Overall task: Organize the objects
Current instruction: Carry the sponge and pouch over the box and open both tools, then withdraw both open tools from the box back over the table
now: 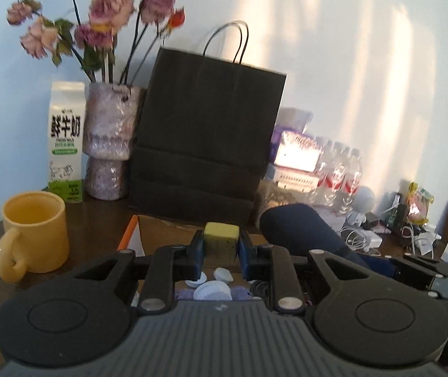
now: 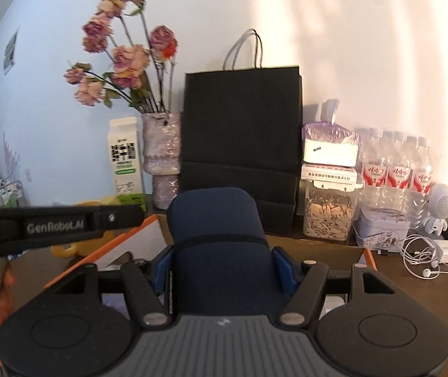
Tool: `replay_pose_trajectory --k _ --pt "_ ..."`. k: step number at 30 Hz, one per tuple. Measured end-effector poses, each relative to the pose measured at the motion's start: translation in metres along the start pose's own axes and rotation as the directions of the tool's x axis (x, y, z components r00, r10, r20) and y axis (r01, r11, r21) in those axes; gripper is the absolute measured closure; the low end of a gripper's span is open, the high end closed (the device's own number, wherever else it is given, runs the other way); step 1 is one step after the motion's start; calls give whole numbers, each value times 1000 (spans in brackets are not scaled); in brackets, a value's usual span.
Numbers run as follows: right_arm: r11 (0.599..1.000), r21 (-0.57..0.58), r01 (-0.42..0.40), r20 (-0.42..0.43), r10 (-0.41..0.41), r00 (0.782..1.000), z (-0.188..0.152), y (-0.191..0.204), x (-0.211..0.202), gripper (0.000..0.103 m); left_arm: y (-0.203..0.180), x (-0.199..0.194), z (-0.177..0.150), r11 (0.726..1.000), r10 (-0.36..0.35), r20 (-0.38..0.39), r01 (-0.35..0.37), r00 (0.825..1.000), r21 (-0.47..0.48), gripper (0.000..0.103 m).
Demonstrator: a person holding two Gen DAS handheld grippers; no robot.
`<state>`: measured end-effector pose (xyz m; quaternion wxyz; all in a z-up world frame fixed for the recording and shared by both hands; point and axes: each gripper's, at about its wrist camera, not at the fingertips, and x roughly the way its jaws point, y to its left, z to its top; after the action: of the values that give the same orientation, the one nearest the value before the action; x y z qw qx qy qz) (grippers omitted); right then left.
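Left wrist view: the left gripper [image 1: 220, 248] fingers are clamped on a yellow-green sponge block [image 1: 220, 239] in front of the black paper bag [image 1: 208, 132]; right wrist view: the right gripper [image 2: 220, 270] fingers are clamped on a navy padded case [image 2: 217, 238] before the same bag.

**Background items along the wall**

A black paper bag [image 2: 242, 144] is stood against the wall. To its left, a vase of dried roses [image 1: 107, 141] and a milk carton [image 1: 66, 141] are placed. A yellow mug [image 1: 35, 231] is set nearer. Bottled water [image 2: 396, 169] is grouped at right.
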<state>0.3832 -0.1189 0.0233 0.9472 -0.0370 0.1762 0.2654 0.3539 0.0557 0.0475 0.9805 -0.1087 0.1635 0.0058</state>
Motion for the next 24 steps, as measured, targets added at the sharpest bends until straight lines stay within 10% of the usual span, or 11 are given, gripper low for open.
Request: replay_pose_trajectory --k 9,11,13,24 --pt "1000 21 9 -46 -8 999 -2 -18 31 35 4 26 -2 999 -9 -24 10 1000 46 76" --pt "999 35 22 -51 -21 998 -3 -22 32 23 5 26 -2 999 9 -22 -8 1000 49 27" --pt "998 36 53 -56 -51 997 -4 -25 32 0 5 25 -2 998 32 -11 -31 999 57 0" --pt "994 46 103 -70 -100 993 -6 -32 26 0 12 17 3 997 60 -40 -58 997 44 0"
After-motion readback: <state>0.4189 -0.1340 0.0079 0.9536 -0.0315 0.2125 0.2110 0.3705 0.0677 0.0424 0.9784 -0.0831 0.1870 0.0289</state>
